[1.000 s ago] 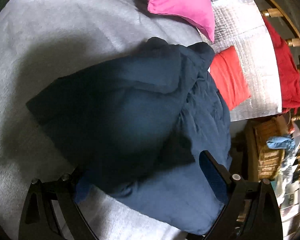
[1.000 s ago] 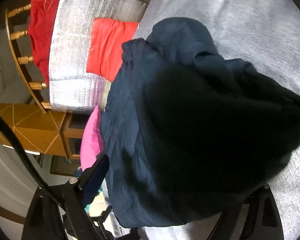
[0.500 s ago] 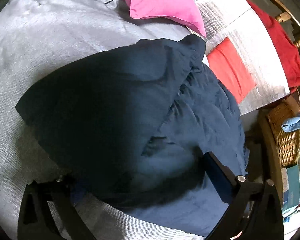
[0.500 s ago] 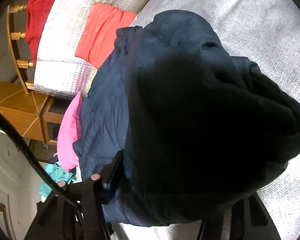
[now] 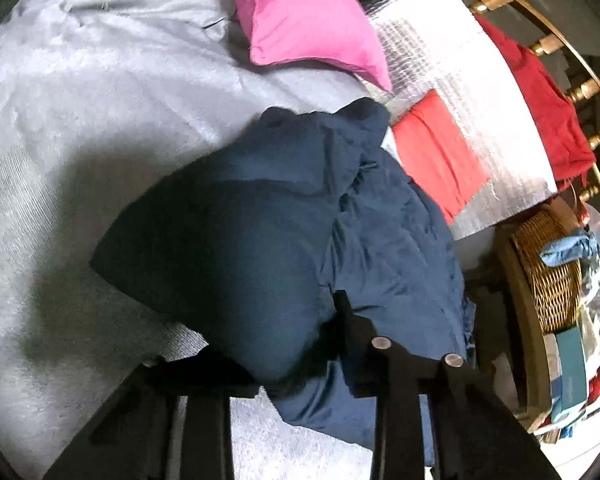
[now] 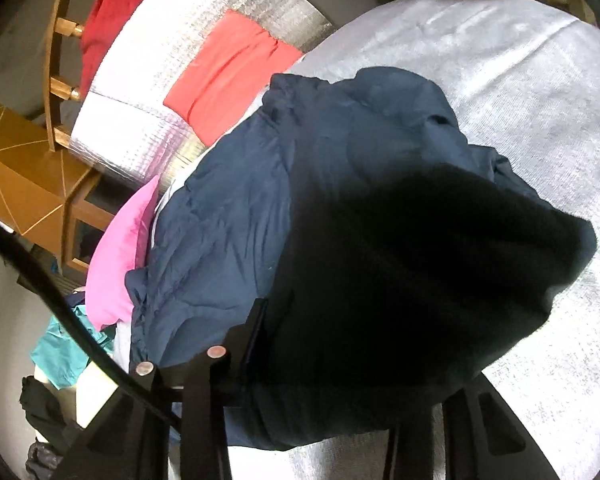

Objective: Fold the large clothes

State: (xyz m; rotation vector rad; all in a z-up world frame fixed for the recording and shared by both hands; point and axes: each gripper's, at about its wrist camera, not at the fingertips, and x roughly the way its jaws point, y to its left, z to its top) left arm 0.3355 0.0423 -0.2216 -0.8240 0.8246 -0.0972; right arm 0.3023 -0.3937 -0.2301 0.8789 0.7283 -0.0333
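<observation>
The garment (image 5: pixel 284 232) is a bulky navy piece lying on the grey sheet (image 5: pixel 80 120), bunched into a mound, not spread flat. One thick layer is doubled over a thinner, wrinkled layer that trails toward the silver pad (image 5: pixel 472 92). This suggests a fold in progress, with both grippers taking the near edge of the garment so that it can be lifted together.

Other items, given relative to the garment:
- Pink pillow (image 5: pixel 308 20): beyond it, near its far end.
- Orange cloth (image 5: pixel 436 152): on the silver pad, just beside the far end.
- Red cloth (image 5: pixel 540 104): past the silver pad, by a wooden rail.
- Basket (image 5: pixel 548 268): off the bed, to the side of the thin layer.

Left gripper (image 5: pixel 276 360): the jaws are closing, with the doubled near fold bulging between them. The right-hand finger presses into the fabric; the other is buried in shadow under it.

Right gripper (image 6: pixel 352 344): the jaws are closing, with the dark thick layer filling the gap. One finger lies against the fabric; the other is hidden below the cloth, so a firm pinch cannot be confirmed there.
</observation>
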